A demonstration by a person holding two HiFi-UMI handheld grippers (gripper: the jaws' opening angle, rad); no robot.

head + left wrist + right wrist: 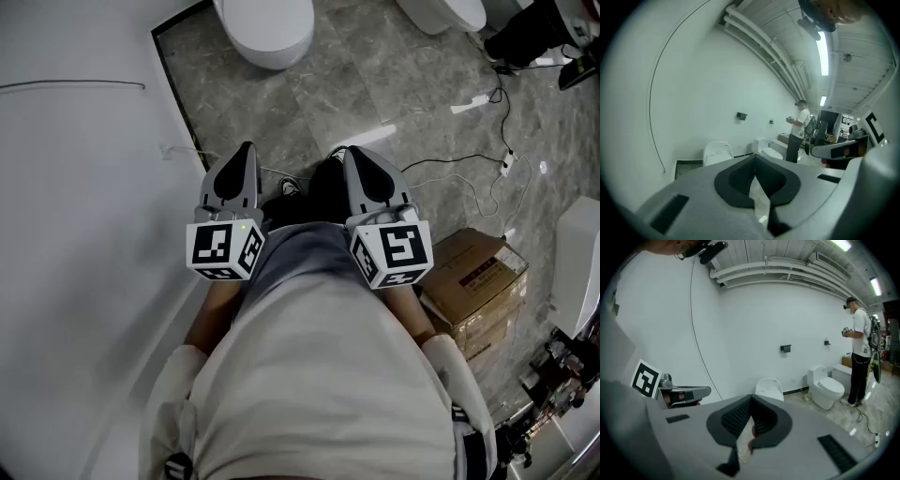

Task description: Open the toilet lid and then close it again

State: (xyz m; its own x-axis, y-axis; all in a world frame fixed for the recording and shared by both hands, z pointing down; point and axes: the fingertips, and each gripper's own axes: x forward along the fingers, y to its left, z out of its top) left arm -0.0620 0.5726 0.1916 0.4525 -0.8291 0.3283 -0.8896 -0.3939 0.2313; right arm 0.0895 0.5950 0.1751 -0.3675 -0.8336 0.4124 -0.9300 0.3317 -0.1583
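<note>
A white toilet (267, 28) stands against the white wall at the top of the head view, well ahead of both grippers. Its top shows as a smooth white oval, and the lid looks down. It is small and distant in the left gripper view (717, 152) and the right gripper view (769, 389). My left gripper (247, 145) and right gripper (349, 152) are held side by side close to my body, pointing toward the toilet. The left gripper's (755, 157) jaw tips meet with nothing between them. The right gripper's (751, 397) tips also meet, empty.
A second toilet (827, 387) stands to the right, with a person (859, 357) beside it. A cardboard box (478, 281) sits on the floor at my right, and cables (469, 173) trail across the grey tiles. A white wall (84, 187) runs along my left.
</note>
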